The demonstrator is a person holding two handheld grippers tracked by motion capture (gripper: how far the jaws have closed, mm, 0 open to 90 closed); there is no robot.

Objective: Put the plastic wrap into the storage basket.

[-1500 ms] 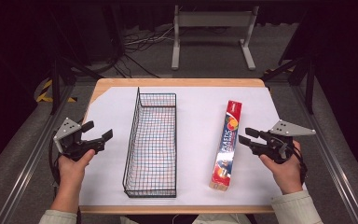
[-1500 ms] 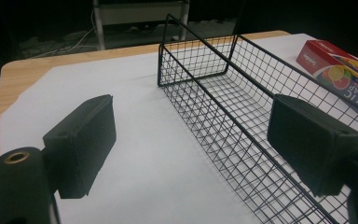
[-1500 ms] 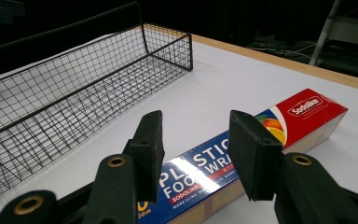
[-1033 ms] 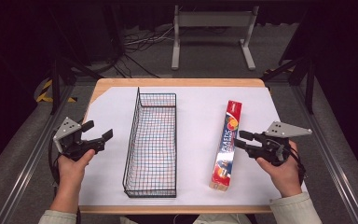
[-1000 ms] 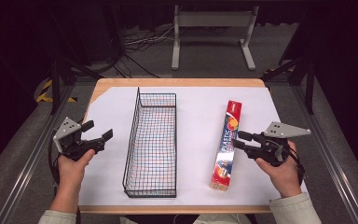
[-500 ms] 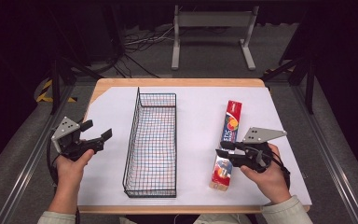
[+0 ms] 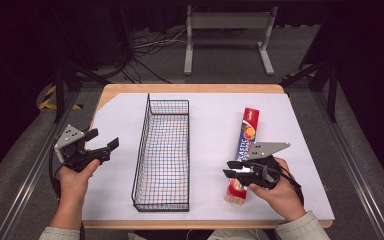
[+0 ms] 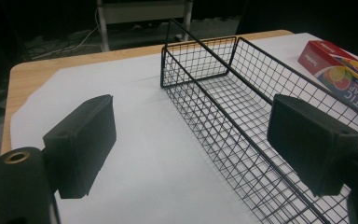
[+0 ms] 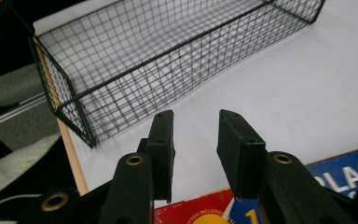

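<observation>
A long red plastic-wrap box [image 7: 246, 141] lies on the white sheet, right of a black wire basket [image 7: 142, 150]. My right gripper [image 7: 230, 169] hovers over the box's near end, pointing left toward the basket. Its jaws are open by a narrow gap with nothing between them. In the right gripper view the right gripper [image 9: 195, 122] sits above the box's red and blue edge [image 9: 340, 175], with the basket [image 9: 168, 51] beyond. My left gripper [image 7: 101, 139] is held wide open left of the basket. From the left gripper [image 8: 196, 128] I see the empty basket [image 8: 223, 93] and the box [image 8: 340, 70].
The wooden table [image 7: 190, 89] is covered by a white sheet [image 7: 215, 125]. Metal rails run along both sides of the table, and a grey stand [image 7: 227, 22] is on the floor behind it. A person's forearms enter from the bottom edge.
My right gripper has moved left and nearer the person, from beside the box to over its near end. The left gripper has barely shifted.
</observation>
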